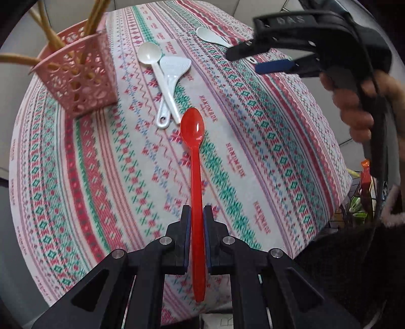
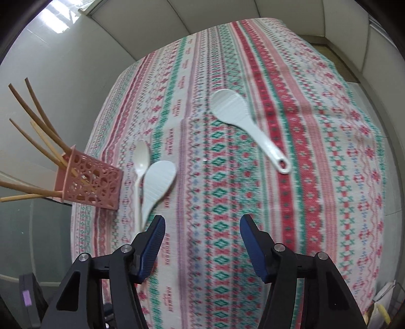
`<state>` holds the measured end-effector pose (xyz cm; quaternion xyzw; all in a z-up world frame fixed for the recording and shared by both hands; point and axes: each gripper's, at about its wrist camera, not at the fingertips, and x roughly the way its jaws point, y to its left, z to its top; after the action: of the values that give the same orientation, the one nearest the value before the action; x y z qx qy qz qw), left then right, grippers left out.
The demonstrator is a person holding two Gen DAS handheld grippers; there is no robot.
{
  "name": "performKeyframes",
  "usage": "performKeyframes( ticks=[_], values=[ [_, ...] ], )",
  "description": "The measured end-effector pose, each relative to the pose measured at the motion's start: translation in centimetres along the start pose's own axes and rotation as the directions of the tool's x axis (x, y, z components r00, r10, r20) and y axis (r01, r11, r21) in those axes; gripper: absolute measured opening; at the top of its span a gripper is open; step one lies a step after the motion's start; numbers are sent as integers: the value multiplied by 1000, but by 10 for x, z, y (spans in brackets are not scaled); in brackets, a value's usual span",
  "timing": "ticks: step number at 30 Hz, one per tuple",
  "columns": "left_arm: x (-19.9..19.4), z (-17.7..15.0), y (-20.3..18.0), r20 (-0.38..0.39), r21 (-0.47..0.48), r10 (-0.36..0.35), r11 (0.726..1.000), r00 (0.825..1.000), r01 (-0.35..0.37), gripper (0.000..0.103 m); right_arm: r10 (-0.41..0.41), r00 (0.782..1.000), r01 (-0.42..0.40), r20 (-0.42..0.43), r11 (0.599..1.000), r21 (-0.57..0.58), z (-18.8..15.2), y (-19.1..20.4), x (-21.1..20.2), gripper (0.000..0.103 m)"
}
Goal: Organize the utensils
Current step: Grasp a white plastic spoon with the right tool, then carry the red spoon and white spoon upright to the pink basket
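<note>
A patterned tablecloth (image 1: 253, 131) woven with the word "HANDMADE" covers the table beside pale walls. At left, a pink lattice basket (image 1: 83, 81) holds wooden sticks (image 1: 93, 17); white spoons (image 1: 157, 73) lie nearby. The left gripper (image 1: 197, 217) clamps a red spoon (image 1: 195, 157) above the cloth; the right gripper (image 2: 202, 227), stamped "DAS", hangs open and empty.

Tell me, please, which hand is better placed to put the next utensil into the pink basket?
Left, probably. The left tool is already shut on the red spoon, and the pink basket lies ahead to its left. The right tool is open and empty above the cloth.
</note>
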<state>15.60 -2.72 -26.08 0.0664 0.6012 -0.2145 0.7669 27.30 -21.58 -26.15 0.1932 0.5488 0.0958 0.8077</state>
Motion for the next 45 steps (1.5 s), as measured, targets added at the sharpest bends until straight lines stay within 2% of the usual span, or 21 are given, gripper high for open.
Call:
performKeyframes(
  ticks=[5,9,14,17,22,28,31,34,37,38,40,42,45],
  values=[
    [-22,-8,14,46,-45,3,999,999,-1,9,68,997,-69,24,997,28,18,24,19,50],
    [-38,-9,28,81,-106,3,994,997,6,9,134,990,-135,38,990,30,34,38,40,36],
    [-44,-12,41,81,-135,-3,991,997,14,9,183,981,-187,57,980,70,52,40,66,29],
    [-47,-13,49,79,-146,3,989,997,8,9,212,976,-217,56,971,102,59,40,81,21],
    [-51,-9,50,97,-138,-4,990,995,17,9,193,980,-196,45,978,74,62,51,97,6],
    [-76,-10,48,177,-115,-19,993,984,40,9,188,978,-194,90,979,69,57,45,77,3],
    [-95,-14,41,228,-112,-23,992,973,50,9,187,974,-197,126,978,71,54,37,56,3],
    [-116,-14,46,264,-123,-61,988,963,96,9,198,965,-213,171,975,71,48,30,30,3],
    [-136,-12,56,297,-174,-99,972,950,155,9,216,951,-235,223,970,64,43,24,2,3],
    [-141,-10,57,305,-190,-96,969,948,159,9,219,946,-239,239,969,61,41,23,-6,3],
    [-154,-1,54,336,-201,-9,976,942,81,9,218,936,-240,277,970,46,37,19,-26,3],
    [-169,8,49,396,-210,77,978,915,9,9,226,925,-247,307,969,31,35,18,-40,3],
    [-182,21,50,509,-246,113,969,853,18,9,245,909,-266,338,964,14,26,14,-66,3]
  ],
)
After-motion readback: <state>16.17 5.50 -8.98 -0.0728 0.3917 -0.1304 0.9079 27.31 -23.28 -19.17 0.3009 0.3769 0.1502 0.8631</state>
